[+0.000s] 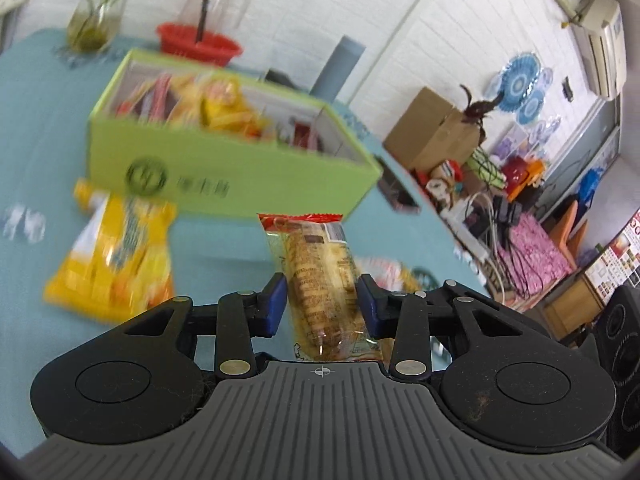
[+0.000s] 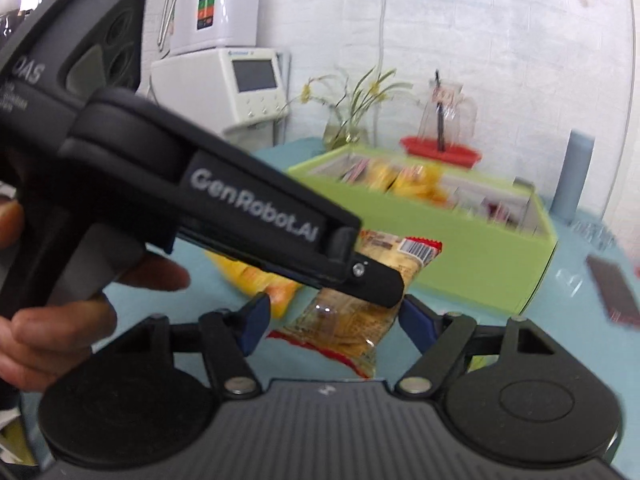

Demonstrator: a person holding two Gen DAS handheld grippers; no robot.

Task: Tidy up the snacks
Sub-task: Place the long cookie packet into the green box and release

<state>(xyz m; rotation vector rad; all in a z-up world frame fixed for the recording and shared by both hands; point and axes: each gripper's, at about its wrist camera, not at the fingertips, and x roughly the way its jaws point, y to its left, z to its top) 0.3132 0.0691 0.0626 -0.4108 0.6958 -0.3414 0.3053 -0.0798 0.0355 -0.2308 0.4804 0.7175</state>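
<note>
My left gripper (image 1: pixel 322 304) is shut on a clear biscuit packet with red ends (image 1: pixel 318 280) and holds it above the teal table. The same packet (image 2: pixel 360 312) shows in the right wrist view, with the left gripper's black body (image 2: pixel 256 216) across it. My right gripper (image 2: pixel 334 320) is open, its blue pads either side of the packet's lower end, not pressing it. A green box (image 1: pixel 224 176) with several snack packs stands behind; it also shows in the right wrist view (image 2: pixel 460 248). A yellow snack bag (image 1: pixel 116 256) lies left of the packet.
A red basket (image 1: pixel 198 42), a glass jug and a vase with flowers (image 1: pixel 94 24) stand at the table's far edge. A grey cylinder (image 2: pixel 572 176) stands right of the box. A dark flat object (image 2: pixel 612 292) lies on the table at right. Clutter fills the floor beyond the table.
</note>
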